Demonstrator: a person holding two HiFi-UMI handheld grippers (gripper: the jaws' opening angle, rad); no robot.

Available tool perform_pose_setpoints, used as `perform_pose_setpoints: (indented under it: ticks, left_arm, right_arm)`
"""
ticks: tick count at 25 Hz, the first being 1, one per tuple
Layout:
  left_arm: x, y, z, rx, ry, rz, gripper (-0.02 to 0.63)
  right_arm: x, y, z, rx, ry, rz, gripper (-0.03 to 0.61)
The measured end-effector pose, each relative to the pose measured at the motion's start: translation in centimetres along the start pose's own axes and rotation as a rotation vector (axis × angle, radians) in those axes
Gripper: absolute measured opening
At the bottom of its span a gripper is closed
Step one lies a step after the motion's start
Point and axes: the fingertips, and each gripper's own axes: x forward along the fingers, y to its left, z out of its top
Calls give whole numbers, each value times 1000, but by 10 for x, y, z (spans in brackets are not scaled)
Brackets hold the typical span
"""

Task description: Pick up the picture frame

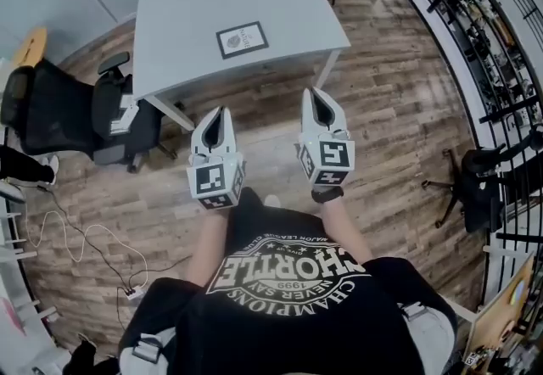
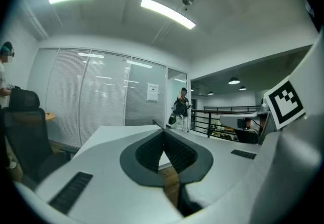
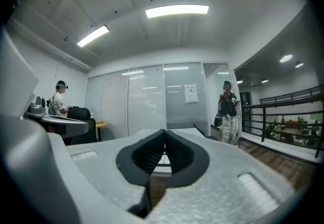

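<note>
Light: we record bright, even indoor light. The table [image 1: 195, 17] top reads pale and flat, with only a faint shadow on the wooden floor [image 1: 382, 110] under its near edge.
Source: ceiling strip lights [image 2: 167, 12], blown out to white in both gripper views.
Distortion: we note heavy fisheye bending, the railings [image 1: 475, 42] curving along the head view's right side, and black vignette corners in both gripper views.
Focus: the left gripper [image 2: 163, 132] and right gripper [image 3: 163, 133] look soft up close; we find the far room sharper.

The person's black shirt [image 1: 288, 297] reads "CHAMPIONS" and "1990"
</note>
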Motion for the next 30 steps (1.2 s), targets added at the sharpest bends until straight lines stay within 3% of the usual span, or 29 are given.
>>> perform_pose_setpoints:
  ticks: [14, 21, 30]
  left_arm:
    - [49, 8, -21, 5, 64, -51, 6]
    - [126, 49, 0, -19, 25, -68, 6]
    - [237, 125, 36, -35, -40, -57, 6]
  right_arm:
    - [39, -1, -38, 32, 71, -17, -2]
    - [130, -4, -18, -6, 55, -5, -2]
    - [268, 31, 10, -68, 24, 91, -2]
